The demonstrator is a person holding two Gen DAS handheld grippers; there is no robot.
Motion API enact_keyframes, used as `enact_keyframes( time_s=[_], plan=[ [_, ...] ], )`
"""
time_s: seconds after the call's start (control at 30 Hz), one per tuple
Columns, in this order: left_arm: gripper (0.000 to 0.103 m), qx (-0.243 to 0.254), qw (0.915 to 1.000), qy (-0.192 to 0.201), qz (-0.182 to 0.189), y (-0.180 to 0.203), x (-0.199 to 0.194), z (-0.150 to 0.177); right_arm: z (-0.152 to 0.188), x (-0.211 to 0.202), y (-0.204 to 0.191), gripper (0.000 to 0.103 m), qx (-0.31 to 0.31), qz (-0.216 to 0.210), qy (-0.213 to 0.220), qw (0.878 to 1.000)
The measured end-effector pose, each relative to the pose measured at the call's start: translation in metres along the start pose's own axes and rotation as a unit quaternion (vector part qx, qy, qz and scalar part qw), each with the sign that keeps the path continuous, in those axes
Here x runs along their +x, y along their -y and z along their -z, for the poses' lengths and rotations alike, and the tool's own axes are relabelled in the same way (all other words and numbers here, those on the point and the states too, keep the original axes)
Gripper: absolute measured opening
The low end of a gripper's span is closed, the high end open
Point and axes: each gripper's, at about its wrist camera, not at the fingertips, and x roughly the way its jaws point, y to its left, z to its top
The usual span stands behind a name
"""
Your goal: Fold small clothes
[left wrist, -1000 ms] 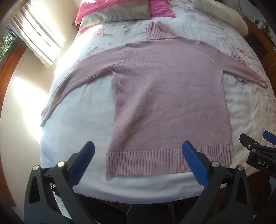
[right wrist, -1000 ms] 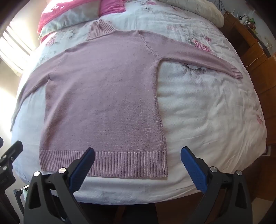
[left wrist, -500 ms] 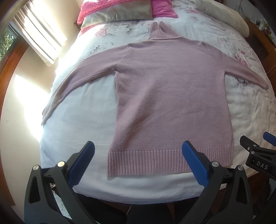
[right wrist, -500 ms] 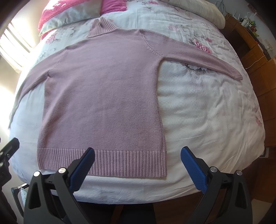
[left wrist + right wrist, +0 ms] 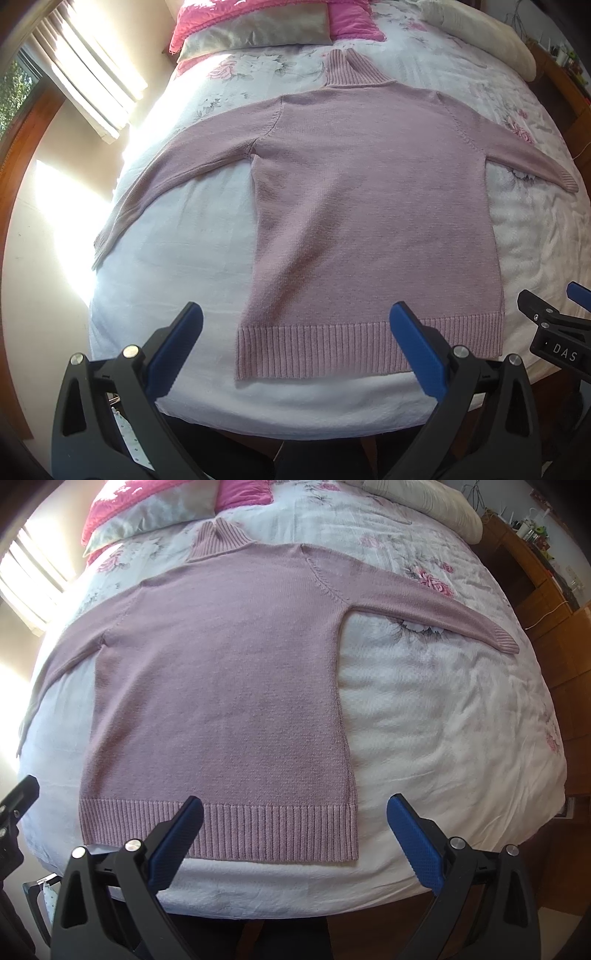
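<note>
One bed [image 5: 177, 236], covered in a white floral quilt, carried one mauve turtleneck sweater [image 5: 369, 221] laid flat, its ribbed hem near the foot edge, its collar toward the head, and both sleeves spread toward the side edges. Three pillows [image 5: 258, 26] lay along the head edge. The left gripper [image 5: 295, 332] and right gripper [image 5: 295, 819] hovered over the hem, each with jaws spread wide, holding nothing.

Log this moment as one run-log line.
stage: pre-fold | pink turtleneck sweater: flat on bed, sleeves spread | left gripper: open | right gripper: open, over hem
</note>
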Motion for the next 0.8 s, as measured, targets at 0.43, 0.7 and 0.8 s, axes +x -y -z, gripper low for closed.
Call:
enact_keyframes(
  time_s=[0.43, 0.7, 0.8],
  plan=[
    [0.1, 0.0, 1.0, 0.004, -0.005, -0.0041, -0.0012, 0.0027, -0.0016, -0.0004, -0.0009, 0.099, 0.0, 0.0, 0.0, 1.0],
    [0.1, 0.001, 1.0, 0.005, -0.006, -0.0039, -0.002, 0.0026, -0.0014, -0.0003, -0.0009, 0.099, 0.0, 0.0, 0.0, 1.0],
    [0.1, 0.0, 1.0, 0.006, -0.006, -0.0038, -0.002, 0.0026, -0.0013, -0.0002, -0.0008, 0.099, 0.001, 0.0, 0.0, 1.0]
  ],
)
